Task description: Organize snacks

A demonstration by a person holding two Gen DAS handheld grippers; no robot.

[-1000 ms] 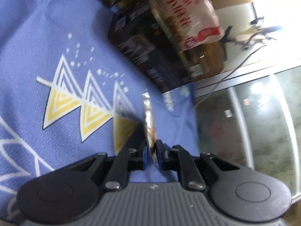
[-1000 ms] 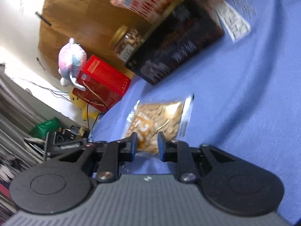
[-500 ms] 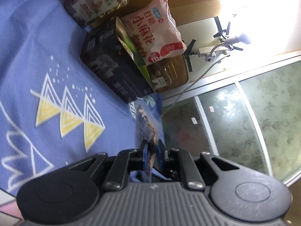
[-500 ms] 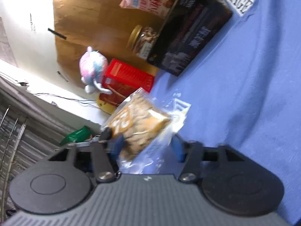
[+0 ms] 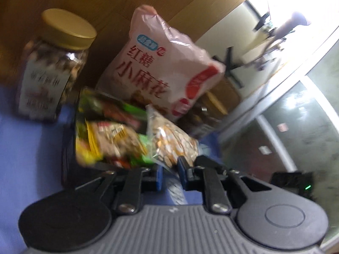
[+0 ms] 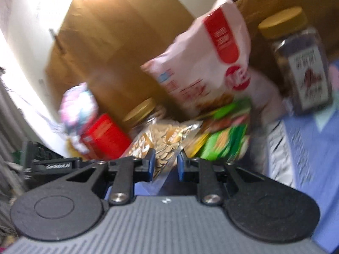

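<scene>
My left gripper (image 5: pixel 170 175) hovers at the black box (image 5: pixel 67 163) of green and yellow snack packets (image 5: pixel 110 135). Its jaws are opening, and the thin tail of a clear seed packet (image 5: pixel 171 141) hangs loose in the gap. That packet rests against the pile. My right gripper (image 6: pixel 165 166) is beside it, its jaws closing. It is shut on a second clear seed packet (image 6: pixel 167 146), next to the green packets (image 6: pixel 224 141). Both views are blurred.
A pink bag (image 5: pixel 165 63) (image 6: pixel 211 63) leans behind the box. A gold-lidded jar (image 5: pixel 50 69) (image 6: pixel 300 67) stands on the blue cloth (image 5: pixel 27 148) (image 6: pixel 317 158). A second jar (image 6: pixel 144 114), a red box (image 6: pixel 106 139) and a plush toy (image 6: pixel 78 103) sit to the right gripper's left.
Both grippers rose from the cloth and moved up to the snack box with their packets. The right packet was lifted. The left jaws parted slightly and the right jaws narrowed.
</scene>
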